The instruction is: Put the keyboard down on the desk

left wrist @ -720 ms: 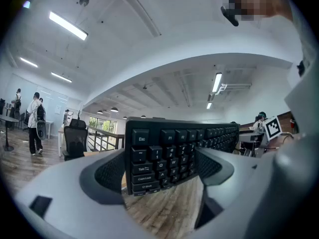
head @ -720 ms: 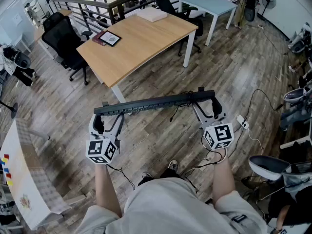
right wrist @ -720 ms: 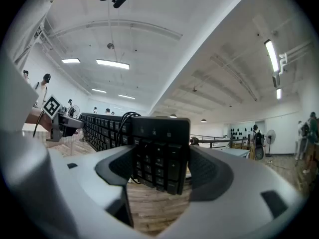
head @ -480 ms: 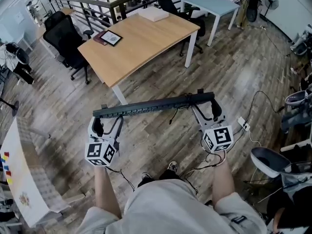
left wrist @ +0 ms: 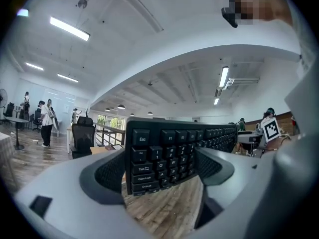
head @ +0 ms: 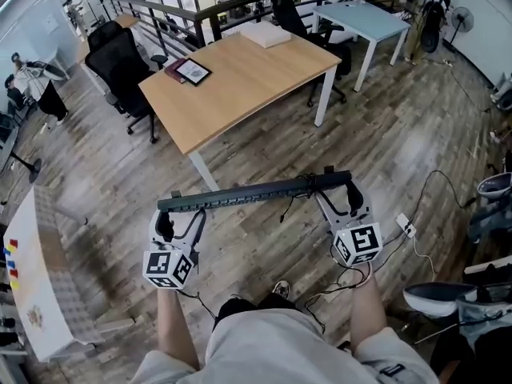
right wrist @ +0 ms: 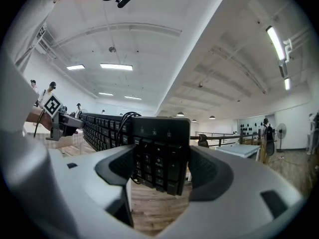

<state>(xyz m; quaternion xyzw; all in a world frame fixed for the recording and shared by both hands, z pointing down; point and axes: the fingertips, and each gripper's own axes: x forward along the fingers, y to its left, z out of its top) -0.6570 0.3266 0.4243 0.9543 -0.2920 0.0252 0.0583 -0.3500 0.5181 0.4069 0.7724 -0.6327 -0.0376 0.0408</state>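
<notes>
Head view is looking steeply down from over the person, at mid range, taking in the floor (head: 400, 134), the surface (head: 240, 78) ahead, the left hand-held gripper (head: 178, 214) and the right hand-held gripper (head: 340, 194). Left gripper view is facing along its own jaws, very near one end of the keyboard (left wrist: 169, 153). Right gripper view is mirroring this from the other end. All three are sharing the keyboard; each gripper view is catching the opposite marker cube (left wrist: 270, 129).

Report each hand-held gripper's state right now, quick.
Left hand-held gripper: closed on the keyboard, at its Esc end.
Right hand-held gripper: closed on the keyboard, at its number-pad end.
</notes>
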